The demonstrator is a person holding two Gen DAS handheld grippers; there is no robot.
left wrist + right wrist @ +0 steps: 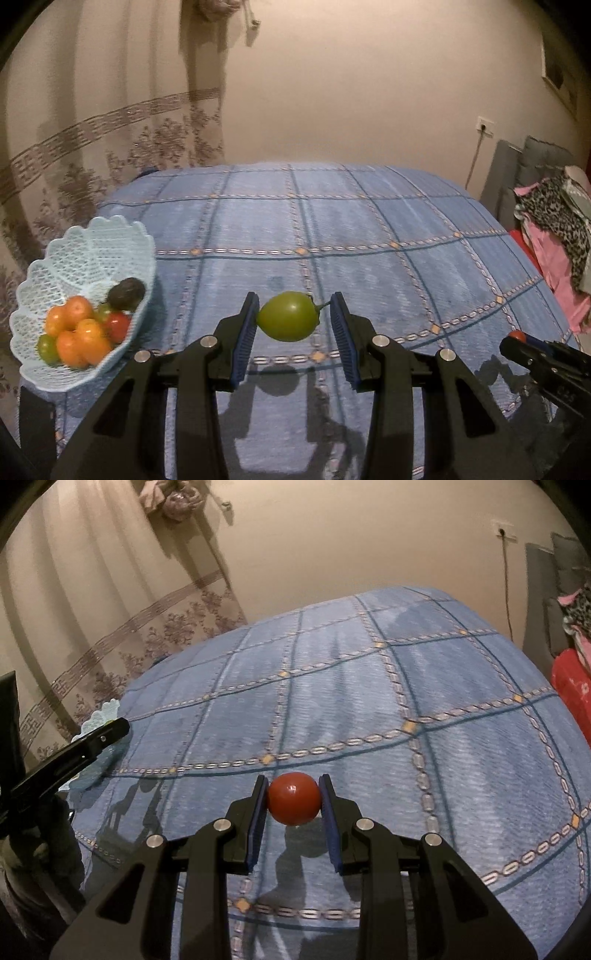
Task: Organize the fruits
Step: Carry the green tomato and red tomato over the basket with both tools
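Left gripper (293,321): jaws apart, with the green fruit (288,316) between the two blue pads. The left pad touches the fruit; the right pad stands just clear of it, next to the stem (whether the fruit is gripped or lying on the cloth cannot be told).
Right gripper (293,798): clamped on the red fruit (294,798), both pads in contact with its sides. The fruit sits at the fingertips, above its own shadow on the cloth.
Basket (92,243): light blue, lattice-walled, to the left of the left gripper and slightly behind its tips. It holds orange, green and red fruits and one dark fruit.
Blue checked cloth (369,236): covers the surface under and ahead of both grippers.
Relative placement: the right gripper appears at the far right of the left wrist view; the left gripper's finger appears at the far left of the right wrist view, in front of the basket rim.
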